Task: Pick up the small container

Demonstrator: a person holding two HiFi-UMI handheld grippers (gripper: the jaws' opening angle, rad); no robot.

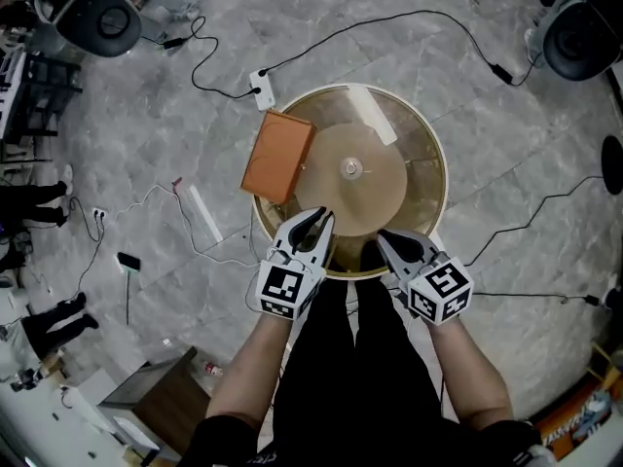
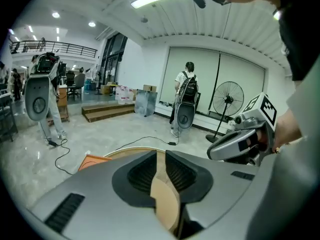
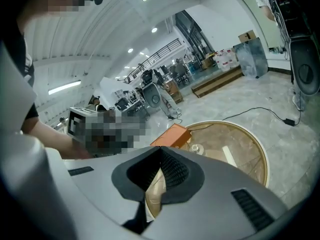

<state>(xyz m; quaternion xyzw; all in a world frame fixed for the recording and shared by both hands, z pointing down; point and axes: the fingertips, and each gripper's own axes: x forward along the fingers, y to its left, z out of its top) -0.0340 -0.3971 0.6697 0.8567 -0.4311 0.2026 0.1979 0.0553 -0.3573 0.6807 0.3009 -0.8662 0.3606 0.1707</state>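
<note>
The round counter [image 1: 440, 178] had a glossy glass top, a brassy rim and a matt tan disc [image 1: 370, 197] at centre frame, possibly wood. The orange container [image 1: 277, 156] looked matt and smooth. The floor [image 1: 146, 134] was polished grey marbled stone. The left gripper [image 1: 315, 220] had a smooth matt grey plastic shell and ribbed black rubber fingers [image 2: 144, 173].

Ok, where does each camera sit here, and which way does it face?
Head view: on the person's head, facing steeply down at the round glass-topped table; forearms, left gripper, right gripper show.
Left gripper view: on that gripper, facing across the table; shut jaws show.
Right gripper view: on that gripper, facing the table; shut jaws show.
All three share the orange rectangular box.
</note>
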